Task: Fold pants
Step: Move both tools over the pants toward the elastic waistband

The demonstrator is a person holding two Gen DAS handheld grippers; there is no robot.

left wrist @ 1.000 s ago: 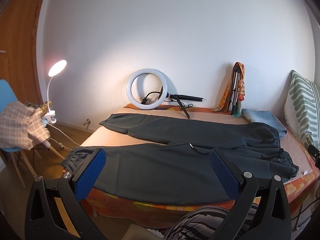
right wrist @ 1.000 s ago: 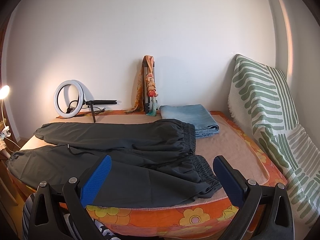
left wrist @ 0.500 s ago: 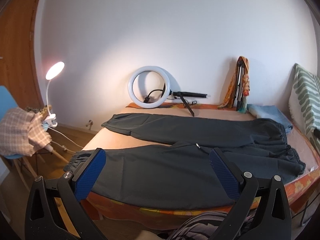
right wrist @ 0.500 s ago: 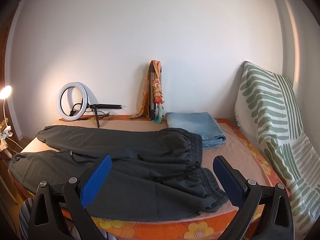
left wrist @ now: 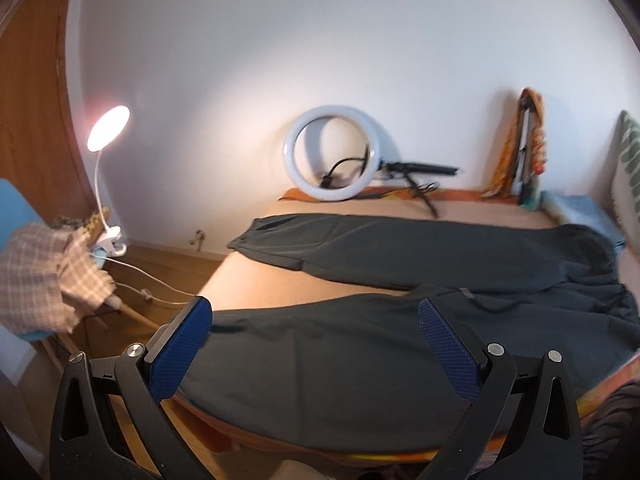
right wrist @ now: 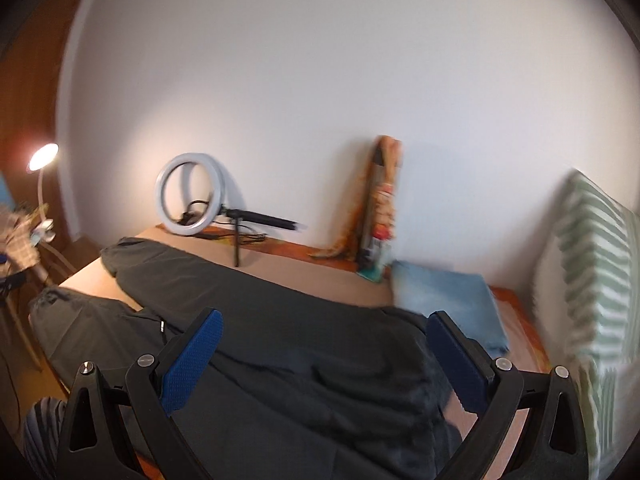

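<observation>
Dark pants [left wrist: 400,332] are seen spread flat across a bed [left wrist: 304,296], legs apart in a V, as both grippers are brought in closer than they were half a second ago. The left gripper [left wrist: 316,344] is held with its jaws wide apart and nothing between them, directly over the near leg, whose cuff end lies just beyond the left finger. The right gripper [right wrist: 328,356], equally spread and empty, is now positioned over the waistband end [right wrist: 408,368], which fills the gap between its fingers where more of the mattress was visible before. The blur in the right wrist view points to a fast approach. No fabric has been lifted or creased, so the first fold is judged not yet begun; a grasp at cuff and waist appears to be what is set up. A folded blue cloth [right wrist: 448,300] lies just ahead of the right finger, and a ring light [left wrist: 332,156] stands well ahead, against the wall.
</observation>
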